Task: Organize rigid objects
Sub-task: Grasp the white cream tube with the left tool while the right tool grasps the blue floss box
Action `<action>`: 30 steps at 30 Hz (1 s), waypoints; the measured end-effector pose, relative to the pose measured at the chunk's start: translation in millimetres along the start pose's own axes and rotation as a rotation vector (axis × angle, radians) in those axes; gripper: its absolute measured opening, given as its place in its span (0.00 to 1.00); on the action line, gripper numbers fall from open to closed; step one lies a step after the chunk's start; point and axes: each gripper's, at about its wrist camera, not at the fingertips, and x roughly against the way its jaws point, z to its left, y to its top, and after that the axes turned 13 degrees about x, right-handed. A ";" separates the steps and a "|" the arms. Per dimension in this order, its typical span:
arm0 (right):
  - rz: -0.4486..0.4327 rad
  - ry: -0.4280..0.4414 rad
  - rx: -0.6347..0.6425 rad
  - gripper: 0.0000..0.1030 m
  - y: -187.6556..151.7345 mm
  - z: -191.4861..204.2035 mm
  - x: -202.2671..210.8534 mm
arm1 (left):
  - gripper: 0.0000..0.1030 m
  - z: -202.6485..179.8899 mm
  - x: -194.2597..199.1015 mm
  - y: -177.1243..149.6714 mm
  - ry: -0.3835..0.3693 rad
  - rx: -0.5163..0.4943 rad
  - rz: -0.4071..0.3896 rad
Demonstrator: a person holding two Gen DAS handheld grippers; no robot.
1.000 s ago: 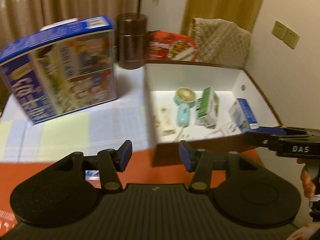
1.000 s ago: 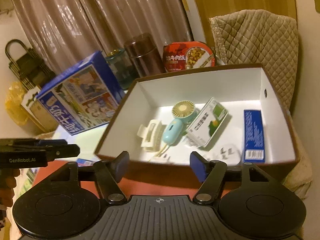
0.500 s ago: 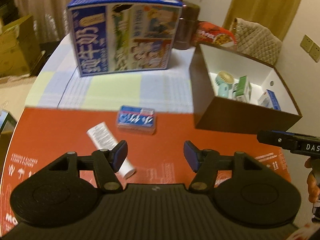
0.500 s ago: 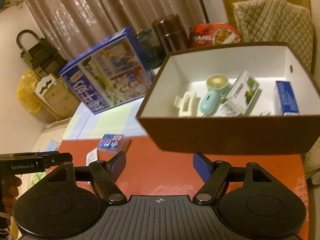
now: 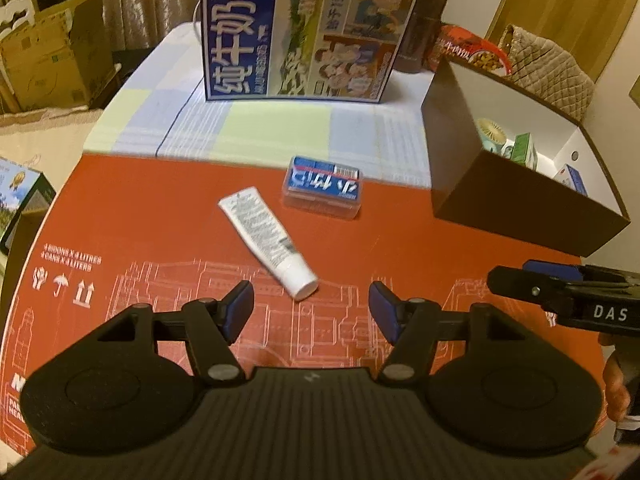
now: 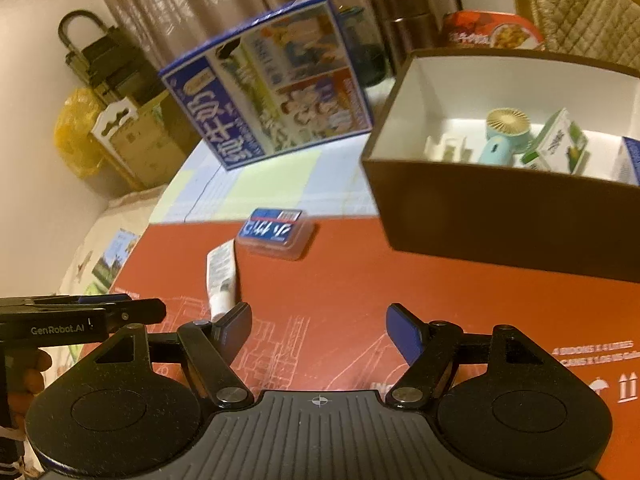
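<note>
Both views now leave the brown box and look down at the red mat, so I go for a next item. My left gripper has just been opening and is empty; the white tube lies at 12 o'clock. My right gripper is spread, empty too; the blue case lies at 11 o'clock

the table, red sheet over checked cloth, bears a tube, perhaps a card case, brown box, milk carton.
</note>
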 end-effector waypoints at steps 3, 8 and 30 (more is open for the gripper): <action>0.014 0.005 0.008 0.69 -2.8 5.5 -9.5 | 0.58 4.7 -5.0 -3.2 0.004 0.010 0.021; 0.040 0.004 0.008 0.69 -4.0 9.3 -24.7 | 0.58 9.1 -12.7 -3.9 0.005 0.022 0.028; 0.080 -0.026 0.006 0.69 10.0 2.1 -66.4 | 0.58 12.2 -97.1 34.3 0.060 0.013 0.086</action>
